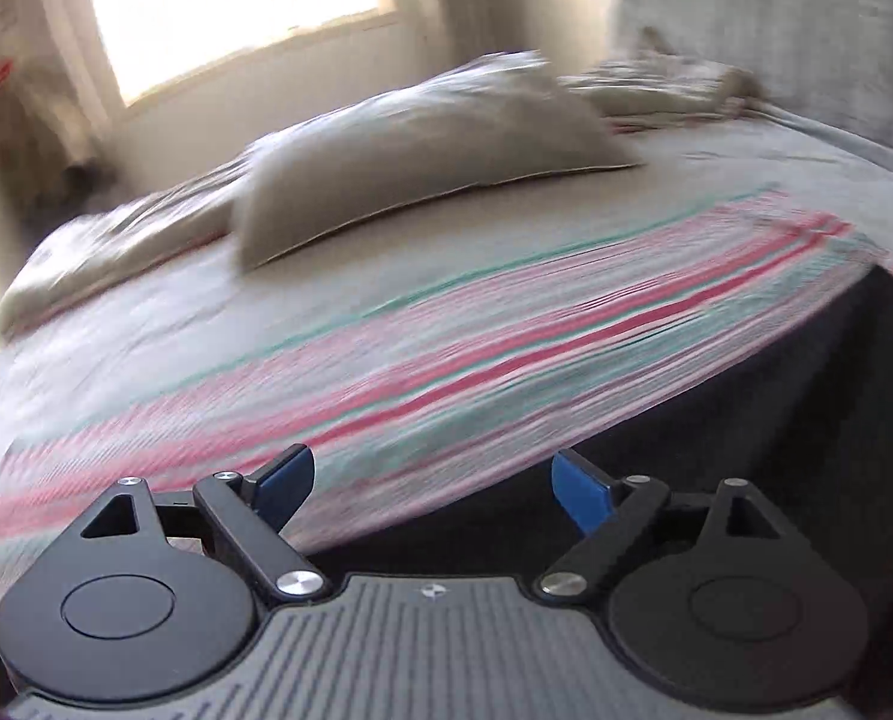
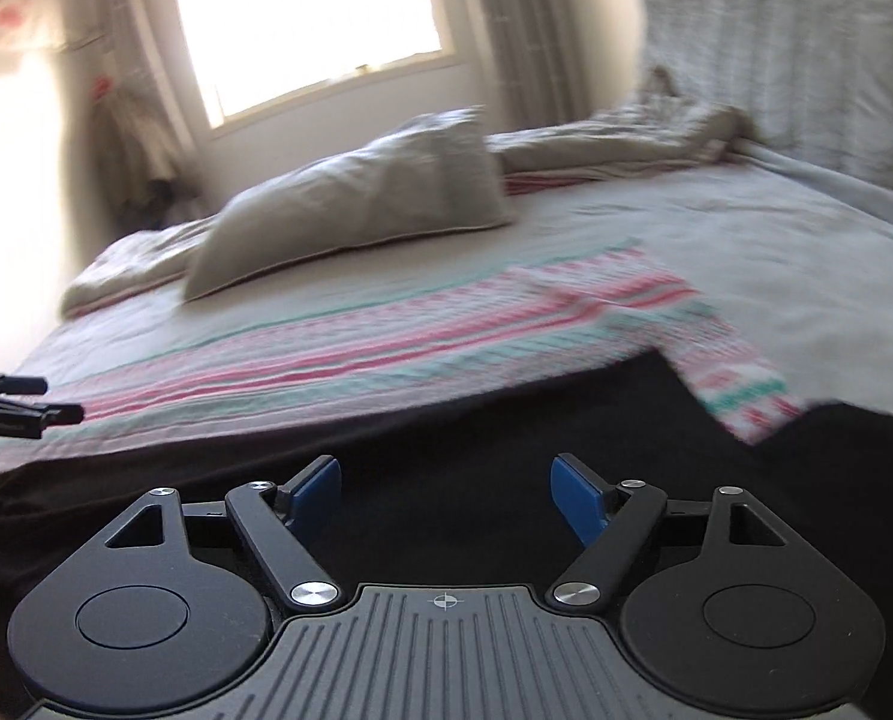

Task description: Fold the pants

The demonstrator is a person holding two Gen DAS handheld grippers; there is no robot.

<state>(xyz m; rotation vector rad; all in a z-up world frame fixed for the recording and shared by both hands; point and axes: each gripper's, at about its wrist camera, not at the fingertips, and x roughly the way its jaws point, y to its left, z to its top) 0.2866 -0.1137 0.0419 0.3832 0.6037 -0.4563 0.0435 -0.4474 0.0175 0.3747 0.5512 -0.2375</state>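
Black pants (image 1: 716,420) lie flat on the bed at its near side, over a pink, teal and white striped cloth (image 1: 446,348). In the right wrist view the pants (image 2: 446,438) fill the near foreground, with the striped cloth (image 2: 416,336) behind them and a strip of it lying over the pants at the right. My left gripper (image 1: 433,483) is open and empty, hovering over the pants' left edge. My right gripper (image 2: 446,489) is open and empty above the pants. The left gripper's fingers (image 2: 26,405) show at the far left of the right wrist view.
A grey pillow (image 2: 356,204) lies across the middle of the bed, with rumpled bedding (image 2: 614,138) behind it. A grey headboard (image 2: 806,60) stands at the right. A bright window (image 2: 308,18) and curtains are beyond the bed.
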